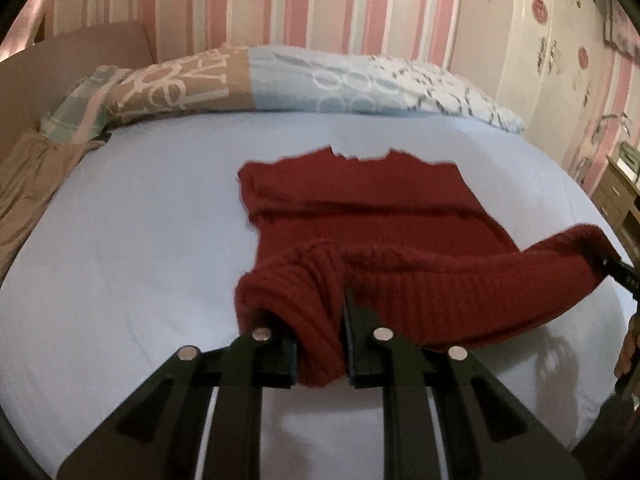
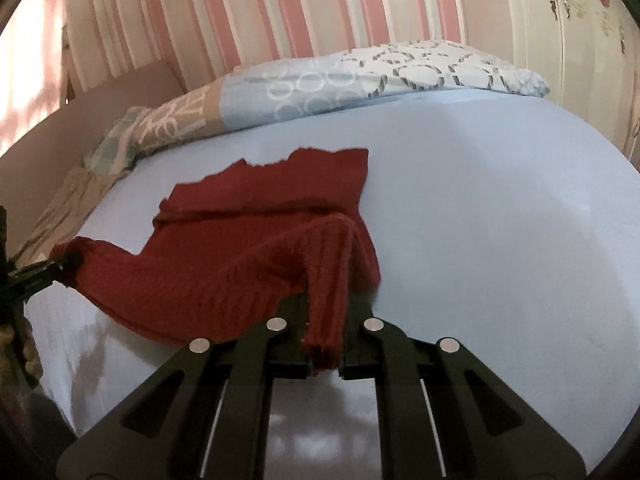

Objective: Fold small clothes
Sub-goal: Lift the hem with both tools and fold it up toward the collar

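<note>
Both grippers are clenched on a red knit sweater [image 1: 360, 216]: left gripper [image 1: 320, 344] at lower centre of its view, right gripper [image 2: 326, 340] likewise. Lifted between them, the near hem sags, while the rest lies on the pale blue sheet [image 1: 140, 240] at mid-frame, below the patterned pillow [image 1: 280, 80].

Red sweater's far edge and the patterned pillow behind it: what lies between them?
Only bare light-blue bedsheet between the red sweater and the patterned pillow; both wrist views show it.

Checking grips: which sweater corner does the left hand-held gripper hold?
The hem's left corner, pinched by the left hand-held gripper; the right hand-held gripper holds the other.
</note>
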Tool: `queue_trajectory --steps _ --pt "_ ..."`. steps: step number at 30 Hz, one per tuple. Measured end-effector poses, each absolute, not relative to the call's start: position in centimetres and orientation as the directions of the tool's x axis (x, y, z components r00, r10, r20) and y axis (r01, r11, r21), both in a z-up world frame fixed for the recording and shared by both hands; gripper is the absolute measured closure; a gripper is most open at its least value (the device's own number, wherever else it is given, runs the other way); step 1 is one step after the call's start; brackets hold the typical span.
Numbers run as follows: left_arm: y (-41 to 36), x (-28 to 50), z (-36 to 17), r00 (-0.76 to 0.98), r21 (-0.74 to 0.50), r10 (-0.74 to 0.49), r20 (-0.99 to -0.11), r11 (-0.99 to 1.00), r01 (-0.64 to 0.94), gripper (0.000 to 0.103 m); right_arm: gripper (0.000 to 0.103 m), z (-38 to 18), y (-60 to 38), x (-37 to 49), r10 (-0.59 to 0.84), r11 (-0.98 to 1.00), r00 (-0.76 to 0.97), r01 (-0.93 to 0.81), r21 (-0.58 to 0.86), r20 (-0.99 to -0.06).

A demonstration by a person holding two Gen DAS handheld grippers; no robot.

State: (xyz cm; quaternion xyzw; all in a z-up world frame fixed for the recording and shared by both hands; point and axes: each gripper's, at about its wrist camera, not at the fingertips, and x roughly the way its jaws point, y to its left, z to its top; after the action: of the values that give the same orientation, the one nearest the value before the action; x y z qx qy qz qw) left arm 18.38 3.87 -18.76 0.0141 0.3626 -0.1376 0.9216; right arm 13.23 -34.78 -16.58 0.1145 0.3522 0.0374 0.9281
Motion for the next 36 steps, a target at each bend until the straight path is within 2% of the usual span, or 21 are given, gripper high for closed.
queue_trajectory --steps 11,16,23,28,33,36 --pt "4.8 26.7 -17.5 0.748 -0.105 -0.236 -0.621 0.970 0.219 0.086 0.095 -16.3 -35.5 23.0 0.242 0.937 0.760 -0.021 0.349 -0.603" --pt "4.6 32.7 -18.6 0.713 -0.142 -0.251 -0.655 0.967 0.210 0.086 0.095 -17.6 -36.0 29.3 0.278 0.915 0.724 0.001 0.403 -0.631" --pt "2.5 40.9 -22.7 0.641 -0.049 -0.196 -0.742 0.970 0.239 0.087 0.095 -21.6 -35.9 37.8 0.243 0.933 0.645 0.050 0.357 -0.724" --pt "0.9 43.9 -23.3 0.640 0.026 -0.168 -0.750 0.959 0.282 0.087 0.095 -22.4 -37.2 40.2 0.252 0.909 0.643 0.100 0.406 -0.724" --pt "0.2 48.0 -26.0 0.569 0.010 -0.158 -0.807 0.960 0.281 0.087 0.095 -25.3 -37.3 41.9 0.208 0.921 0.578 0.157 0.358 -0.789" --pt "0.4 48.6 -27.3 0.549 -0.005 -0.163 -0.820 0.960 0.279 0.083 0.091 -25.5 -37.2 41.7 0.206 0.930 0.588 0.131 0.343 -0.783"
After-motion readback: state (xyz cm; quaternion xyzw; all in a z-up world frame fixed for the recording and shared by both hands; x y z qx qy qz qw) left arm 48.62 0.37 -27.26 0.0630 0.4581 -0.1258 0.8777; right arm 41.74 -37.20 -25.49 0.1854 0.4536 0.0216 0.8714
